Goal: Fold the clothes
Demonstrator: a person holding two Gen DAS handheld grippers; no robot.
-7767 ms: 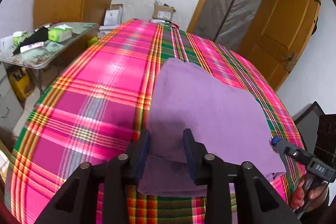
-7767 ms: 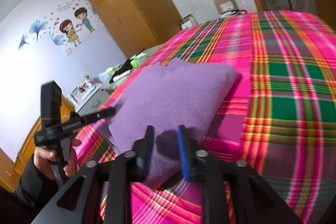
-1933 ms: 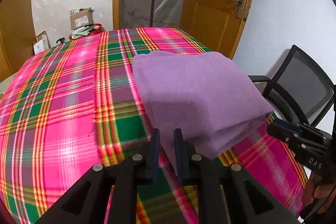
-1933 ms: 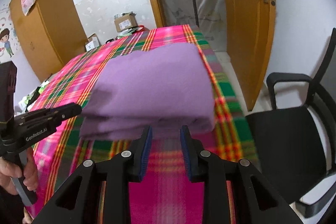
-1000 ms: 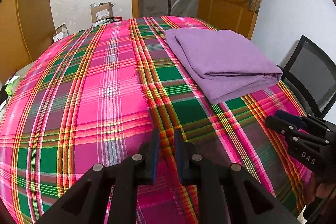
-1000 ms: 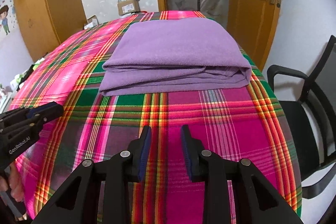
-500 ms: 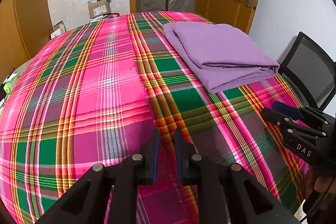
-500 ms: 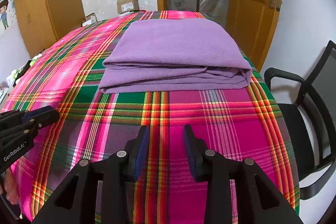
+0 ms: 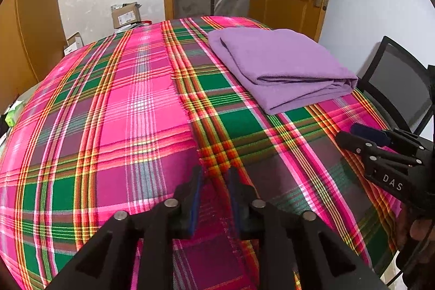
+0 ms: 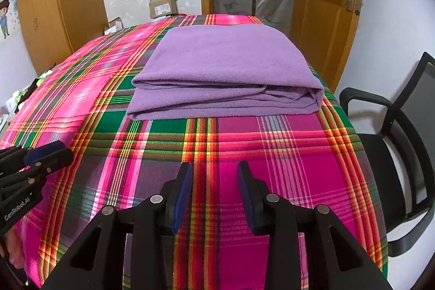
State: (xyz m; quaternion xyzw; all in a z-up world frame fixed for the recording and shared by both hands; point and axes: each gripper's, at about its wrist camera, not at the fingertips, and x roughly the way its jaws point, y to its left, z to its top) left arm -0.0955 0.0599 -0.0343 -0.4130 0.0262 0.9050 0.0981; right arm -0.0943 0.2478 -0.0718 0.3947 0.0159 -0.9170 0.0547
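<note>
Black left gripper [image 9: 214, 175]: nearest the lens, blue-padded jaws opening, nothing between them, poised over the cloth.
Black right gripper [image 10: 214, 173]: jaws parted wider, holding nothing, well short of the garment.
Pink, green and yellow plaid cloth [image 9: 130, 110]: covers the whole work surface.
Folded purple fleece garment [image 10: 225, 75]: lies flat at the far right part of the cloth, layered edges facing the grippers, untouched.
Black mesh office chair [image 10: 402, 132]: beside the surface, on the right.
Wooden door [image 10: 326, 4]: beyond, ajar.
</note>
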